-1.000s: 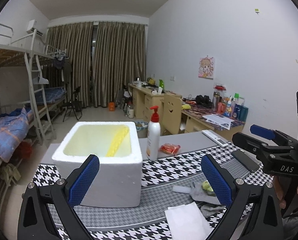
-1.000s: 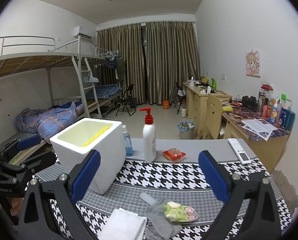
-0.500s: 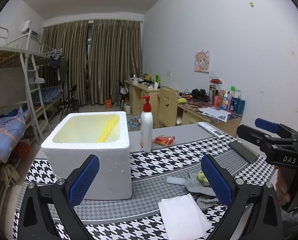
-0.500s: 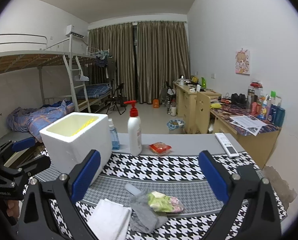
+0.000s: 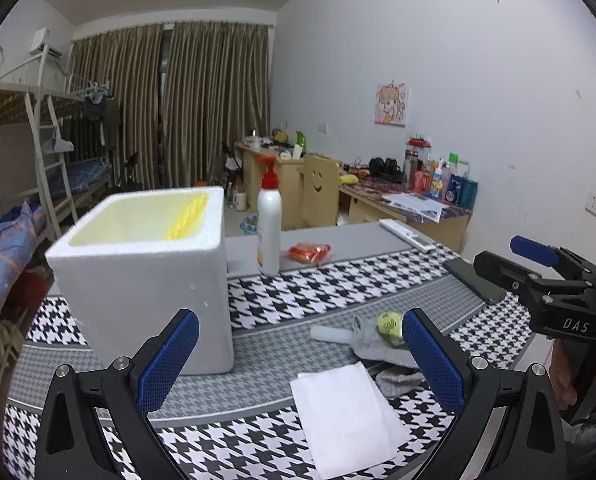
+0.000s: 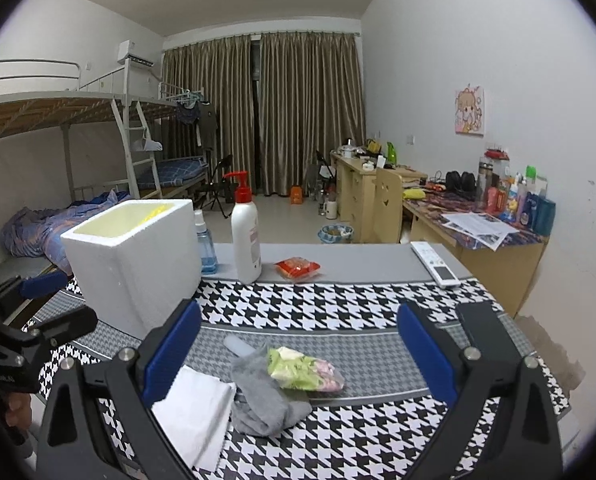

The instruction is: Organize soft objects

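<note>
Left tongs (image 5: 300,350): spread wide, empty, above the worktop's houndstooth cloth (image 5: 318,296).
Right tongs (image 6: 298,344): spread too, holding nothing.
Folded white cloth (image 5: 348,412): flat on the worktop, directly ahead of your left tongs; long axis running away from you.
Crumpled grey sock (image 6: 263,394): just right, under the green snack packet (image 6: 304,368).
White foam box (image 5: 145,268): left.

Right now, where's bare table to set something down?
Free: cloth between the red packet and remote; the strip between foam box and phone. Crowded: near edge, where white cloth, grey sock and green packet bunch.
</note>
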A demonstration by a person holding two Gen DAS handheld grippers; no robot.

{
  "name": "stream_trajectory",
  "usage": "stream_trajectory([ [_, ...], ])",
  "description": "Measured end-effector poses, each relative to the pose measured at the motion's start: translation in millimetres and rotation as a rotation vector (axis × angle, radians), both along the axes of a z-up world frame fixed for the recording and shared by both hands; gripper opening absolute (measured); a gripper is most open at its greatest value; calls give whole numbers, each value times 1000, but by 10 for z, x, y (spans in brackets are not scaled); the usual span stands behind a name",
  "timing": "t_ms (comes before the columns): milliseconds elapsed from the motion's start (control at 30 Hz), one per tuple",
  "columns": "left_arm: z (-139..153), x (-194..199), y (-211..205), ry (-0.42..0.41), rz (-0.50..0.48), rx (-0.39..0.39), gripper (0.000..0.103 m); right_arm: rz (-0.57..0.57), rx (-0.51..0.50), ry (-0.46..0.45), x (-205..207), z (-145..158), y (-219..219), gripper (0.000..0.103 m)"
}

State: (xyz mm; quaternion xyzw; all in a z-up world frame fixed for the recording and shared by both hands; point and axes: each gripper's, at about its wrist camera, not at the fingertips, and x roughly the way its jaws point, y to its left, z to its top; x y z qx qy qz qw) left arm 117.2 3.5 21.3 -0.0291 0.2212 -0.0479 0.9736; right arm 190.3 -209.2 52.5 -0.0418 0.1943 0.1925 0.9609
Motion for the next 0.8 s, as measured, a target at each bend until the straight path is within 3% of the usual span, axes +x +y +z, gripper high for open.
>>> stream_trajectory([
  [800, -519, 216, -214, 172, -25, 1, 102, -24, -6, 99, 203, -347, -139, 100],
])
